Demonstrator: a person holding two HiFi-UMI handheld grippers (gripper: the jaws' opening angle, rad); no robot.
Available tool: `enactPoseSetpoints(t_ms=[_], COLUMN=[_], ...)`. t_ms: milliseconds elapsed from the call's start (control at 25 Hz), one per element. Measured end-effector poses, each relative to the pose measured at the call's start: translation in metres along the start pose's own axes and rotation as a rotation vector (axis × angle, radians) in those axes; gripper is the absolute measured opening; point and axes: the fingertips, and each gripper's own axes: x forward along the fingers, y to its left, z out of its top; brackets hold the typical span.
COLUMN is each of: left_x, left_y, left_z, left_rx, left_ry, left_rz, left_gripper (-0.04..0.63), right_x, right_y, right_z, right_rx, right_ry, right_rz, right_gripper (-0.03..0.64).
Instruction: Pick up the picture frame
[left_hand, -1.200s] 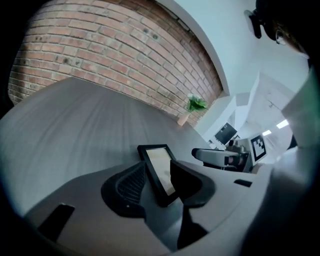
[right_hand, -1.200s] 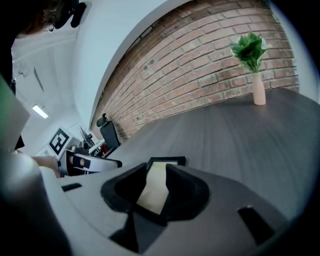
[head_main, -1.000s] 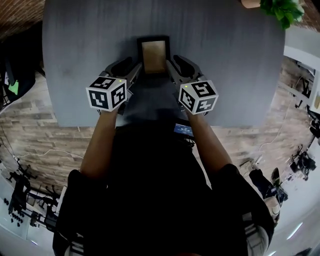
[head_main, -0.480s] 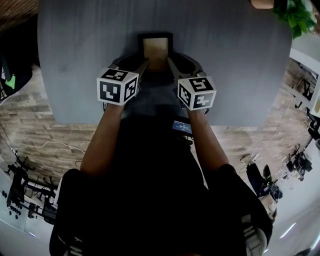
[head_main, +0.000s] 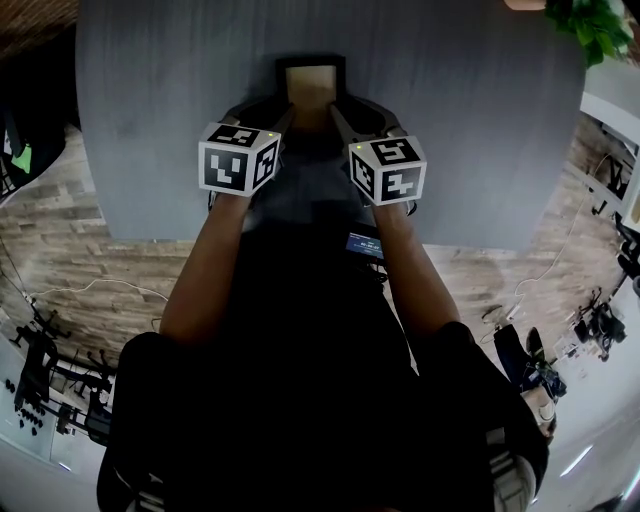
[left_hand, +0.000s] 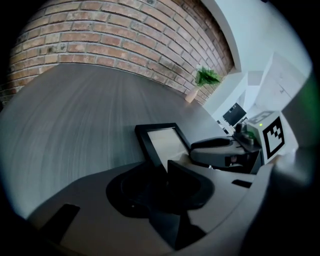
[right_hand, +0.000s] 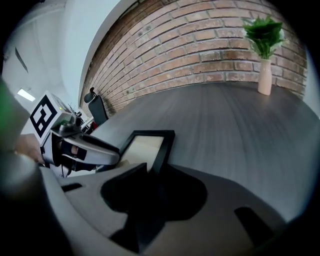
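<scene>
Left forearm (head_main: 205, 270) and right forearm (head_main: 412, 285) extended forward, converging on the picture frame (head_main: 311, 80); left tongs (left_hand: 165, 167) at its near-left border, right tongs (right_hand: 150, 172) at its near-right border, each pair of jaws closed onto that border, both tongs level and side by side.

Looks like an office or lab workroom, not a home. Exposed brick wall (right_hand: 210, 45) at the back and white walls to the side. One big grey table (head_main: 150, 100), its only ornament a plant in a vase (right_hand: 264, 50). Office chair (right_hand: 97, 107) against the brick and a monitor (left_hand: 234, 114) beyond. Wood-plank floor (head_main: 80, 240) with loose cables (head_main: 90, 290) and black equipment stands (head_main: 40, 370) at the edges.
</scene>
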Motion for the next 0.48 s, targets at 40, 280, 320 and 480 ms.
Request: enactPoseSetpoints(t_ms=[40,280,320,480], left_x=[0.000,-0.018,-0.023,-0.042], left_y=[-0.001,-0.005,-0.008,-0.024], left_z=[0.000,0.006,0.010,0.027], left_rx=[-0.003,0.008,0.014,0.052], left_ry=[-0.004,-0.079,-0.097,-0.164], left_rz=[0.003,0.024,0.026,0.036], left_gripper=[0.103,0.091,0.089,0.089], right_x=[0.000,-0.014,-0.018,-0.044], right_y=[-0.001,0.010,0.011,0.016], right_z=[0.000,0.008,0.012,0.031], right_rx=[0.002,-0.016,-0.022,-0.049], right_ry=[-0.002,-0.053,-0.069,-0.146], right_rz=[-0.004,-0.018,-0.019,-0.019], right_gripper=[0.106,0.094,0.094,0.094])
